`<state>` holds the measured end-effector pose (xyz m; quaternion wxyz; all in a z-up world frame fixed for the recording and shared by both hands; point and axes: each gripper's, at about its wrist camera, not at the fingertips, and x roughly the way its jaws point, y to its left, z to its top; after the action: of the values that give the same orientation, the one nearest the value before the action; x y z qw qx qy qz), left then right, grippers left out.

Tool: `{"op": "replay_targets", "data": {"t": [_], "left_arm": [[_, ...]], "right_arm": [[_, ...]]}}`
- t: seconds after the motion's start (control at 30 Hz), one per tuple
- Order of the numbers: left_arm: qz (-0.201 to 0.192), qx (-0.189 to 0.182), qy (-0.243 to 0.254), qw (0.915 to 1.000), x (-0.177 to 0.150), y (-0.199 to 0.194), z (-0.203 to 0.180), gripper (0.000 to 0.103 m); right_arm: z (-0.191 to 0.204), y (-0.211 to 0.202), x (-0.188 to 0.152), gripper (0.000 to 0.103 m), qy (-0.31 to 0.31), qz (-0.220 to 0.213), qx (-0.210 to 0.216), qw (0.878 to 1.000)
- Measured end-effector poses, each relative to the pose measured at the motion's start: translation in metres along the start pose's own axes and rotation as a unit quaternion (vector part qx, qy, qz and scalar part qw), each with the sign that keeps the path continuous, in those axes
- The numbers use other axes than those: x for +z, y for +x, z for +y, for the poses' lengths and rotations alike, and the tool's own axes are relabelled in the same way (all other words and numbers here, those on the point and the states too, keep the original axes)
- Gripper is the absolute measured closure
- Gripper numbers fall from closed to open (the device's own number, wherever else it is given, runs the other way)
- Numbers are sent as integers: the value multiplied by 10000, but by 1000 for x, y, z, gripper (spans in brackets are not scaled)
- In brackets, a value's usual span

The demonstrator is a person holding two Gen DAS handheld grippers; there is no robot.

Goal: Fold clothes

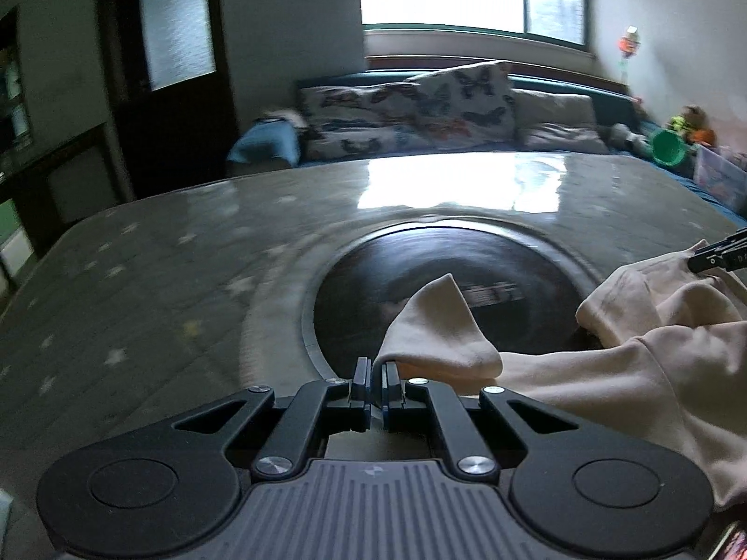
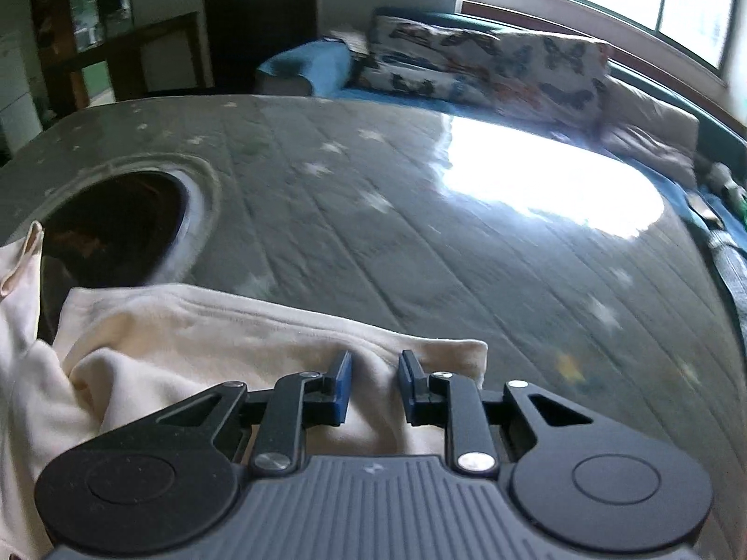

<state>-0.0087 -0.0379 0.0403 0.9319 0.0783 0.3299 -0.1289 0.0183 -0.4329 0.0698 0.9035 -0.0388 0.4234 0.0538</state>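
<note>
Two hand-held grippers on one cream garment (image 2: 224, 326), draped over the desk (image 2: 420, 214): left hand-held gripper (image 1: 377, 368) pinching a corner, right hand-held gripper (image 2: 375, 373) narrow, cloth between jaws. Keep edge taut, level.

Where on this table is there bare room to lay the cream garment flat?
Bare: the grey star-patterned tabletop between the cream garment and the butterfly-print cushions, and the stretch left of the dark round inset. Crowded: the near edge, where cloth spills over the inset, the left gripper pinching a corner and the right gripper straddling a fold.
</note>
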Motion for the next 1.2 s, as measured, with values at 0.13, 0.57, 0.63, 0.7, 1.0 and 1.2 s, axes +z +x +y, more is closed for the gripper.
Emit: {"op": "replay_targets", "data": {"t": [0.13,0.57,0.63,0.7,1.0,1.2], "left_arm": [[97,267,-231,9993,-7,-4,24,98],[65,55,-298,9995,11,-32,38,74],[-91,-13,-218,9997,19,-38,28,71],[-219,-68,-272,9994,27,-41,21,67],[124,-1072,107,9941,44,0,-41,64],[613,-1071,136,9923,39,42,-68,55]], "right_arm": [[24,20,22,81,-78,-97,246,9996],[4,-4,32,79,141,-333,356,9987],[-6,-4,28,78,220,-288,263,9990],[-14,-5,24,78,358,-246,249,9987],[-20,-2,17,71,459,-211,344,9981],[-17,3,23,70,459,-246,408,9978]]}}
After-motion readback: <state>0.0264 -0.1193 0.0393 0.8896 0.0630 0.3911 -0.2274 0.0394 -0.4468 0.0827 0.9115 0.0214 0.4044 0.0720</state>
